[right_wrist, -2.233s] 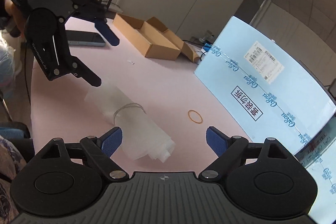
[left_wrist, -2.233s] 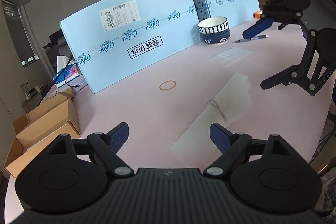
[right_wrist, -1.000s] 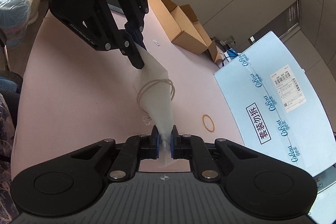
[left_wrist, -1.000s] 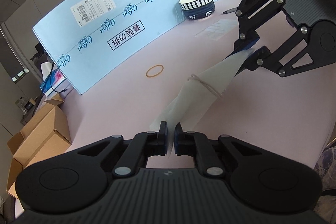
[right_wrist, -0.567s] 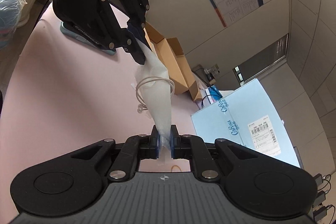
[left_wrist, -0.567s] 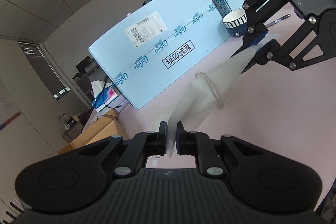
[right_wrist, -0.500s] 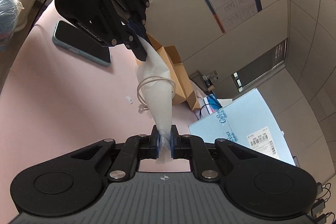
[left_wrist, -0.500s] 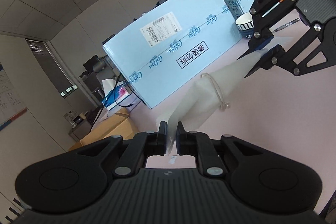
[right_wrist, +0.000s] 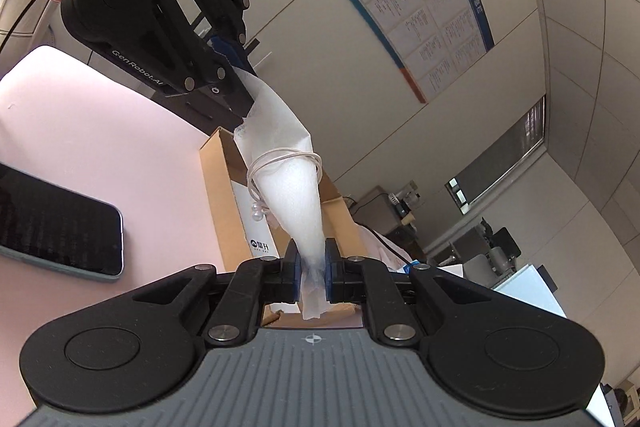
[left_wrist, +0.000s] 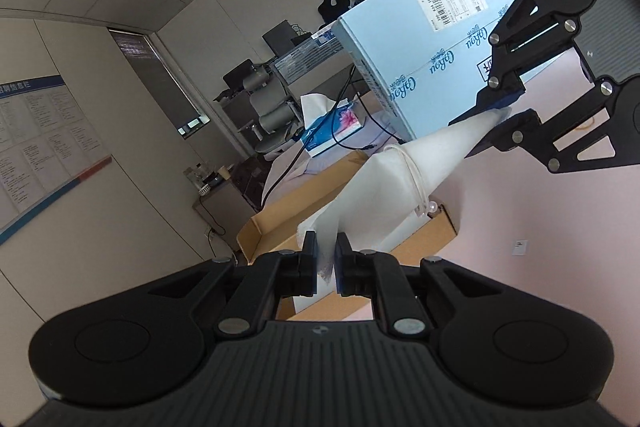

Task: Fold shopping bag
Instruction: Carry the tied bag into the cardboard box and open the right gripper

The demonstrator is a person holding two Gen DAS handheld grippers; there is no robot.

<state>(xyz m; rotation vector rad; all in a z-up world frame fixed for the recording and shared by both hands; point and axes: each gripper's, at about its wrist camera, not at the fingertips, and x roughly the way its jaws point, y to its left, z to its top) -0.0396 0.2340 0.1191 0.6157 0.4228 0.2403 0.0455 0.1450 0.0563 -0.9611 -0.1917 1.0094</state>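
Note:
The white translucent shopping bag [left_wrist: 384, 183] is rolled into a long bundle with a pale cord loop [left_wrist: 416, 179] around its middle. It hangs stretched in the air above the pink table [left_wrist: 540, 227]. My left gripper [left_wrist: 327, 259] is shut on one end of it. At the far end the right gripper [left_wrist: 500, 115] pinches the other tip. In the right wrist view the bag [right_wrist: 292, 187] runs from my right gripper [right_wrist: 312, 271], shut on its end, up to the left gripper [right_wrist: 240, 83], which a hand holds.
An open cardboard box [left_wrist: 352, 227] sits at the table's edge under the bag. A large light-blue carton [left_wrist: 432, 39] stands behind. A dark phone [right_wrist: 56, 227] lies on the table. A tissue box [left_wrist: 332, 131] and office chairs are farther back; a person sits behind the carton.
Both grippers went from open over the bag on the table to shut on its ends, then lifted it clear and swung it toward the cardboard box side.

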